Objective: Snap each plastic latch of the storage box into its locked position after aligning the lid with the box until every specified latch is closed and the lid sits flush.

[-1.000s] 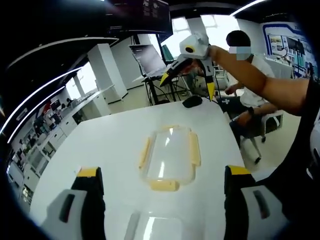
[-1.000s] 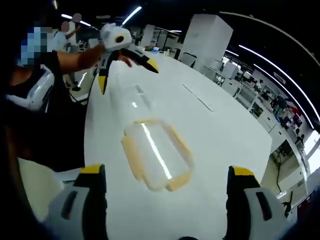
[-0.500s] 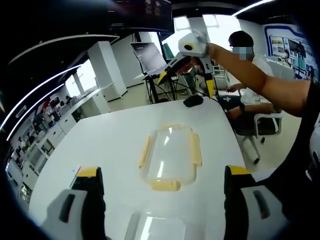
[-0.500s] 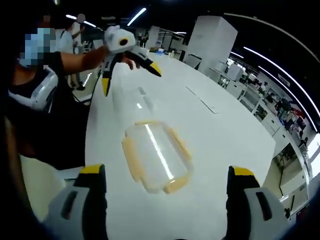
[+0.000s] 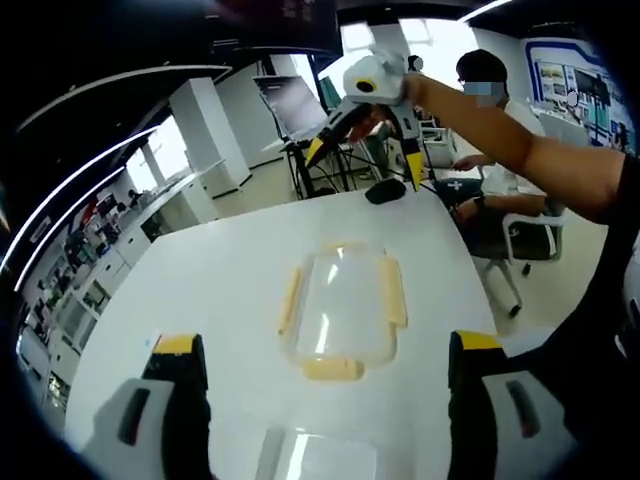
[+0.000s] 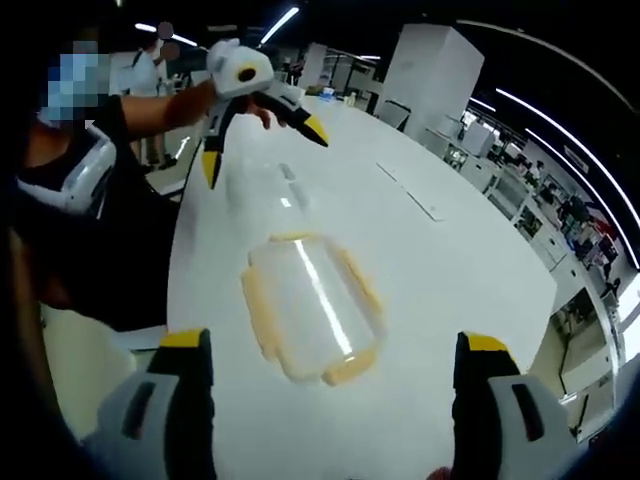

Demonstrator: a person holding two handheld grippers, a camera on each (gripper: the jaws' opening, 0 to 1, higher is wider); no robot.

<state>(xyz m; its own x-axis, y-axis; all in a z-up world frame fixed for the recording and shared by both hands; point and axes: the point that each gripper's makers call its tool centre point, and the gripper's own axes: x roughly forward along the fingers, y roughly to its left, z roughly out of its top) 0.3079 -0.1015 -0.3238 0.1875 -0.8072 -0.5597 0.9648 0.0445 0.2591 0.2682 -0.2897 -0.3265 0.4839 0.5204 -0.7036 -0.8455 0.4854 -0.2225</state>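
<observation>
Clear lid [image 5: 340, 312] flat on white table [image 5: 220, 290]; left gripper [image 5: 325, 345], right gripper [image 6: 330, 340] both spread wide, holding nothing.

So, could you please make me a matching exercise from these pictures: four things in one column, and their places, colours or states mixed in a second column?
1. lid
2. clear box
3. mouse
4. right tongs

a. black, near the table's far edge
b. held up above the table, open
c. flat on the table's middle, yellow latches
d. at the bottom edge of the left gripper view

Pairs: 1-c, 2-d, 3-a, 4-b
</observation>
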